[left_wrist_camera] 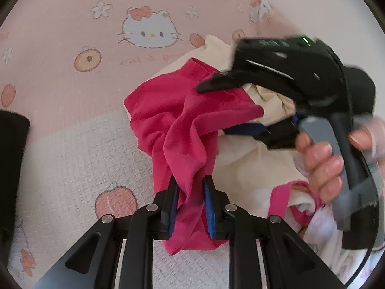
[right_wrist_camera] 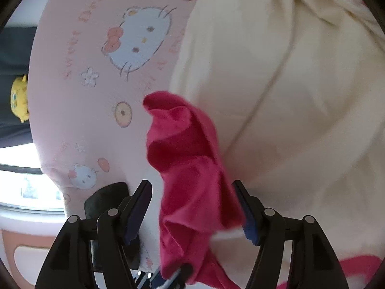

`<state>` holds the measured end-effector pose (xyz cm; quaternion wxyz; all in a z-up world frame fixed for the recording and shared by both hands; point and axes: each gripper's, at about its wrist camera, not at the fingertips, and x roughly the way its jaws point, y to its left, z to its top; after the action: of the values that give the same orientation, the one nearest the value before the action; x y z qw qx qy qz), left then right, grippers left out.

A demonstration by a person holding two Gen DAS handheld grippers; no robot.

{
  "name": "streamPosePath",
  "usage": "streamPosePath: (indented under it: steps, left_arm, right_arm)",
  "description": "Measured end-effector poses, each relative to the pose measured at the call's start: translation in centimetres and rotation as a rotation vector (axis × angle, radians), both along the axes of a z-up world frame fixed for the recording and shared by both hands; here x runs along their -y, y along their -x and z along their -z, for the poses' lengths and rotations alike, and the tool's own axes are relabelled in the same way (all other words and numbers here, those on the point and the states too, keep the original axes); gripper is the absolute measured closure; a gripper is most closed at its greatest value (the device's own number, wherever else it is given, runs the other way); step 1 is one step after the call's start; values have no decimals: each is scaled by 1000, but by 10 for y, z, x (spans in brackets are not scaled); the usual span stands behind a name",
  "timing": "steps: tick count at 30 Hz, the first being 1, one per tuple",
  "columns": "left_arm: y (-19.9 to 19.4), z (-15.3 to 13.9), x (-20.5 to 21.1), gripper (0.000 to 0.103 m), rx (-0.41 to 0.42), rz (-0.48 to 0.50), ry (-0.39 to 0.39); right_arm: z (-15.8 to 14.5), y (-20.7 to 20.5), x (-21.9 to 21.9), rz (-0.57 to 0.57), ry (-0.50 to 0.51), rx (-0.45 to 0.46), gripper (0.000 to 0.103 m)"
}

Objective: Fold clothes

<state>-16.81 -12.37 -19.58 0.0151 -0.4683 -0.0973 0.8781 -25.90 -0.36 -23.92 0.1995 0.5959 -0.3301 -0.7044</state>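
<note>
Crumpled magenta cotton garment [left_wrist_camera: 182, 110]: on pink cartoon-cat print bed sheet [left_wrist_camera: 72, 48], partly over cream cloth [left_wrist_camera: 250, 168]. Left tongs [left_wrist_camera: 191, 207]: narrow, clamped on garment's lower fold. Right tongs [right_wrist_camera: 192, 214]: wide, pads clear, garment between.

The right hand-held gripper [left_wrist_camera: 243, 107] is smeared by motion in the left wrist view, its lower finger buried under the crimson garment [left_wrist_camera: 182, 130] and its markings unreadable. The hand [left_wrist_camera: 322, 161] on its handle is partly cut off by the picture's rim. The cream garment [right_wrist_camera: 276, 84] runs out of the right wrist view at top and right, its shape impossible to tell. Pink lettering on the cartoon-cat sheet [left_wrist_camera: 72, 48] is too blurred to read near the bed's far edge. A dark object [left_wrist_camera: 12, 159] at the left edge of the left wrist view cannot be identified. A small yellow toy [right_wrist_camera: 19, 98] beyond the bed's edge is too small to make out.
</note>
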Motion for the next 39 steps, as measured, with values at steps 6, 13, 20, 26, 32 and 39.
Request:
streamPosePath:
  steps: [6, 13, 20, 26, 32, 39]
  left_arm:
    - [-3, 4, 6, 47, 6, -33, -3]
    - [2, 11, 7, 47, 12, -32, -18]
    - [-5, 12, -22, 94, -19, 24, 109]
    - [-8, -2, -16, 95, -69, -9, 91]
    - [-9, -6, -10, 95, -55, -16, 4]
    - [-10, -1, -22, 95, -45, 20, -1]
  right_arm:
    - [-20, 0, 11, -66, -164, -121, 90]
    - [-42, 9, -21, 37, -177, -189, 92]
    - [-36, 18, -50, 92, -122, -116, 92]
    - [-18, 5, -55, 67, 104, -3, 34]
    - [1, -20, -20, -53, 104, 80, 34]
    - [4, -6, 4, -97, 43, 46, 62]
